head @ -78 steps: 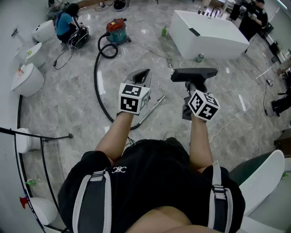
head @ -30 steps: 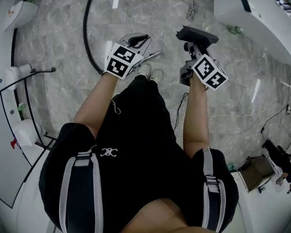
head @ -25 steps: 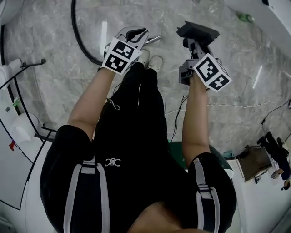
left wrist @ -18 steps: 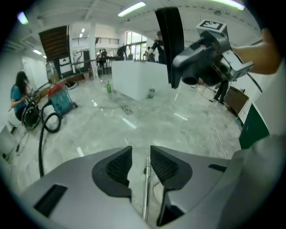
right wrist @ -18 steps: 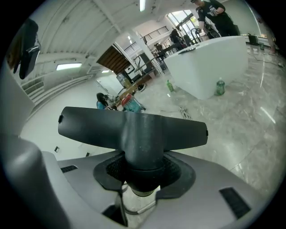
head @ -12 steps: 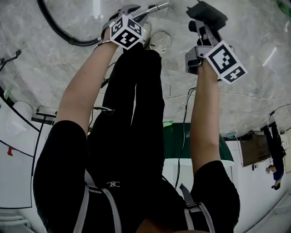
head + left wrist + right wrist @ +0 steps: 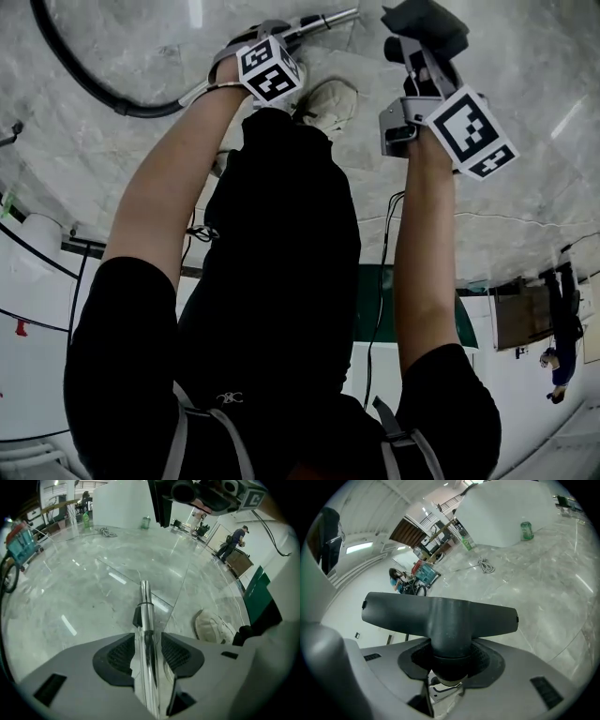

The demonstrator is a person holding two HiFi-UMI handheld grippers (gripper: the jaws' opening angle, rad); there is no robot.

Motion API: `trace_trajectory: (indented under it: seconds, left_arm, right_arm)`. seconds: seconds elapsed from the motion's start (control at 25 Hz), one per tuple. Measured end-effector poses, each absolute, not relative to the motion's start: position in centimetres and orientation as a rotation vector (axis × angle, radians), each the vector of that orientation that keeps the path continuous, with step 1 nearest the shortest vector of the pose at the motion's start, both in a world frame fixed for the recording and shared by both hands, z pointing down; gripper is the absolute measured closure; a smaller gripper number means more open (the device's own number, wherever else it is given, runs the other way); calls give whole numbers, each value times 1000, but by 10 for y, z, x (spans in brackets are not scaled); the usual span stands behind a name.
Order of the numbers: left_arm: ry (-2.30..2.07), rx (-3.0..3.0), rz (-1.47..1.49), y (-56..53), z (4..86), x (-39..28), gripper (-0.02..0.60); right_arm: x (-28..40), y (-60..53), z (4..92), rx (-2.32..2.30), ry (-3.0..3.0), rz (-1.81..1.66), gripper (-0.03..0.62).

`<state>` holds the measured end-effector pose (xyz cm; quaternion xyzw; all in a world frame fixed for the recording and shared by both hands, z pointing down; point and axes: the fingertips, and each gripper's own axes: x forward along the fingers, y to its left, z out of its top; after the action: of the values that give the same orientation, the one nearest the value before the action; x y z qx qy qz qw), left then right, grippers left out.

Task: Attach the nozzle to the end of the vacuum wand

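The chrome vacuum wand (image 7: pixel 144 606) lies on the marble floor, and its black hose (image 7: pixel 84 84) curves away to the left. My left gripper (image 7: pixel 146 651) is down over the wand, pointing steeply at the floor. Its jaws have just been opening and stand open, the tube running between the pads with a thin gap on each side. In the head view that gripper (image 7: pixel 251 39) sits at the wand's (image 7: pixel 323 19) hose end. My right gripper (image 7: pixel 450 663) is shut on the neck of the dark T-shaped nozzle (image 7: pixel 440 616), held in the air (image 7: pixel 427 23) to the right of the wand.
The person's white shoe (image 7: pixel 213 625) rests just right of the wand. A big white block (image 7: pixel 506 513), a green can (image 7: pixel 526 530) and a coiled cable (image 7: pixel 107 531) are farther off. A teal vacuum body (image 7: pixel 18 545) stands at the far left. People work in the background.
The person has bent far down and both grippers have sunk toward the floor. The left gripper, empty before, now straddles the wand. The nozzle stays in the right gripper.
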<state>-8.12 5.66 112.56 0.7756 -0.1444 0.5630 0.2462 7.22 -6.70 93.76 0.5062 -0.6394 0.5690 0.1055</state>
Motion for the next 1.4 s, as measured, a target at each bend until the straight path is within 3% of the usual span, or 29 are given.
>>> trace_trajectory:
  seconds: [0.76, 1.12, 1.4]
  left_arm:
    - [-356, 1922, 1657, 71, 1177, -86, 416]
    - [-401, 2180, 1399, 22, 1027, -49, 416]
    - [-402, 2289, 1310, 28, 960, -35, 416]
  right_arm:
    - [99, -75, 972, 1455, -1802, 1696, 428]
    - [112, -107, 915, 1568, -1826, 1912, 428]
    - [93, -108, 872, 1495, -1926, 1810, 428]
